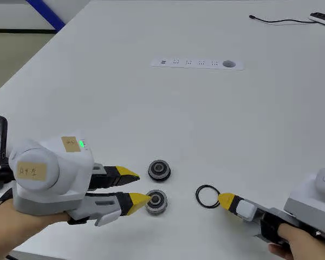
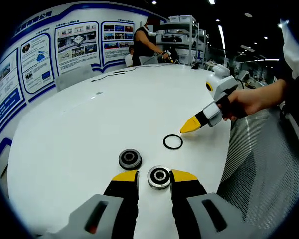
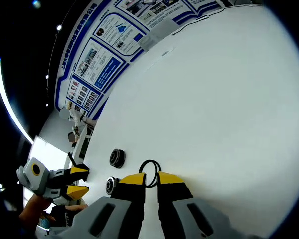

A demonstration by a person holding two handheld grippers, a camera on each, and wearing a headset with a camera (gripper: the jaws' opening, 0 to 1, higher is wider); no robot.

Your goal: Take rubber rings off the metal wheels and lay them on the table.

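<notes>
The left gripper (image 1: 143,187) is hovering low over the white table (image 1: 233,124). Its yellow-tipped jaws are standing moderately apart, a little wider than the bare silver metal wheel (image 1: 156,201) lying flat at their tips. In the left gripper view that wheel is sitting between the two tips. In the head view it is touching the nearer tip, and I cannot tell whether the farther one is touching it. Just past the farther jaw tip, a second round metal wheel (image 1: 159,170) is lying flat and wearing a black band round its rim.

The right gripper (image 1: 223,199) is pointing toward the left one, with its jaws standing only a narrow slit apart. A thin black rubber ring (image 1: 207,196) is lying flat on the table directly ahead of these tips. Its near rim is reaching into the slit, which is showing wider than the rim itself. The ring is lying between the right gripper and the bare wheel.
</notes>
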